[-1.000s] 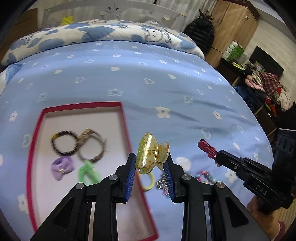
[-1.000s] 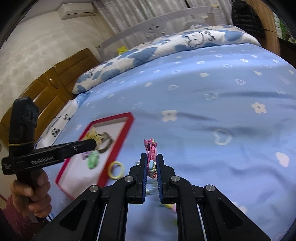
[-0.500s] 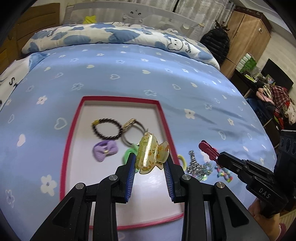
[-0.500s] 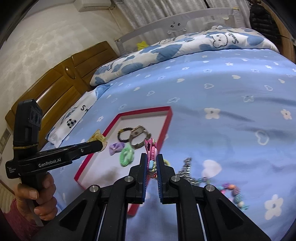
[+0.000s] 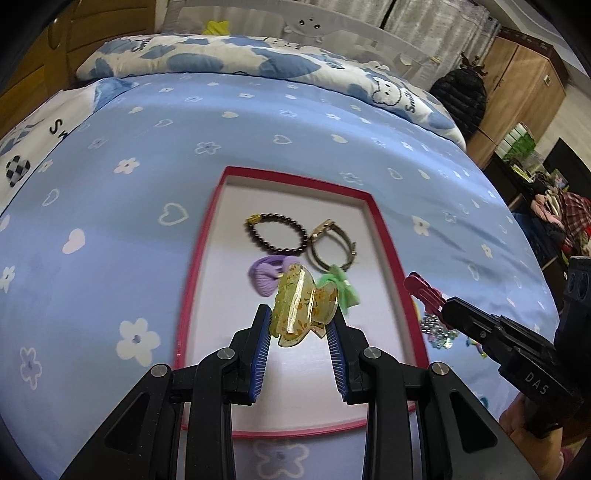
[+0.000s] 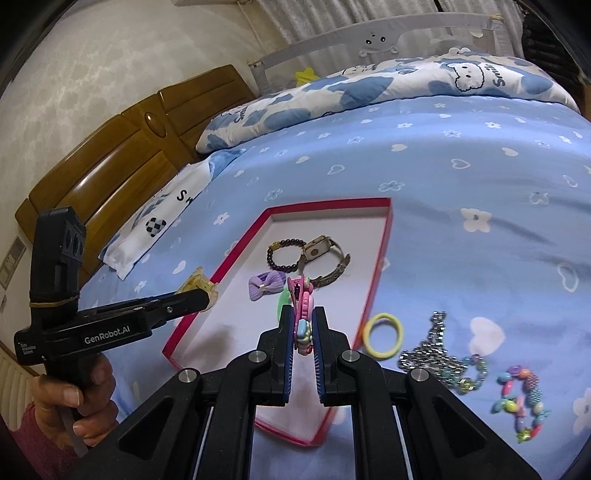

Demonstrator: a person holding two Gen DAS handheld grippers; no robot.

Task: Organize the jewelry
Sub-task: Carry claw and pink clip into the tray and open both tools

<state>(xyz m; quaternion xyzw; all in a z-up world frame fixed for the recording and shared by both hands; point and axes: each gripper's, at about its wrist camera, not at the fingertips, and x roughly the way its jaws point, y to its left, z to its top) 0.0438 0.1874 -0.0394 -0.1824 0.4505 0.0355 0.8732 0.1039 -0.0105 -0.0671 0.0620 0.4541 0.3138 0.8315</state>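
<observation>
My left gripper [image 5: 298, 325] is shut on a translucent yellow claw hair clip [image 5: 303, 308] and holds it above the red-rimmed white tray [image 5: 384, 236]. My right gripper [image 6: 303, 325] is shut on a pink hair clip [image 6: 301, 310] over the tray's [image 6: 380, 254] near end. In the tray lie a dark bead bracelet [image 5: 277, 236], a wristwatch [image 5: 332, 243], a purple bow [image 5: 264, 275] and a green bow [image 5: 341, 290]. On the bedspread right of the tray lie a yellow hair tie [image 6: 382, 334], a silver sparkly piece [image 6: 430, 350] and a colourful bead bracelet [image 6: 519, 404].
The tray sits on a blue flowered bedspread [image 5: 184, 122]. A blue-and-white pillow [image 5: 258, 62] and a bed rail [image 5: 314, 26] lie at the far end. A wooden headboard [image 6: 110, 158] stands to the left, a wardrobe [image 5: 524, 88] and clutter to the right.
Both grippers have swung left with their clips, from over the bare bedspread to over the tray. The tray now sits centred in both views.
</observation>
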